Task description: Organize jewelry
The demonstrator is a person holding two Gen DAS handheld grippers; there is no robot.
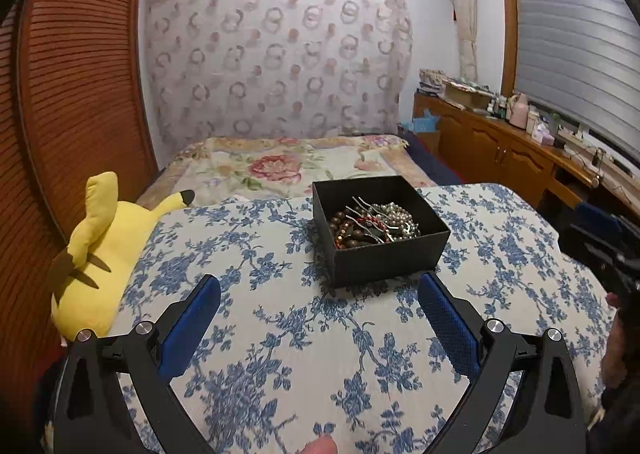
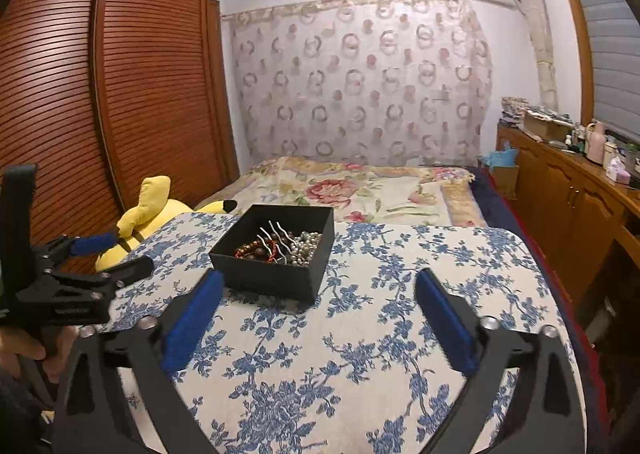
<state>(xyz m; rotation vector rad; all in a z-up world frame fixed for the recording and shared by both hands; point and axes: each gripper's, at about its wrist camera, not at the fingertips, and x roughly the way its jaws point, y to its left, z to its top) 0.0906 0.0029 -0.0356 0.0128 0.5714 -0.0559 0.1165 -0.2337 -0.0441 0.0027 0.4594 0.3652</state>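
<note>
All the jewelry point(image 1: 374, 223) lay in the black box point(image 1: 384, 258). Both grippers, left gripper point(image 1: 320, 294) and right gripper point(image 2: 320, 290), hung near, fingers wide apart, holding nothing. Sorting could be starting or done.

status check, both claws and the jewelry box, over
Left claw open, empty; right claw open, empty. Beads, pearls, hairpins piled in open black square box on blue-floral cloth. Nothing blocking.
</note>
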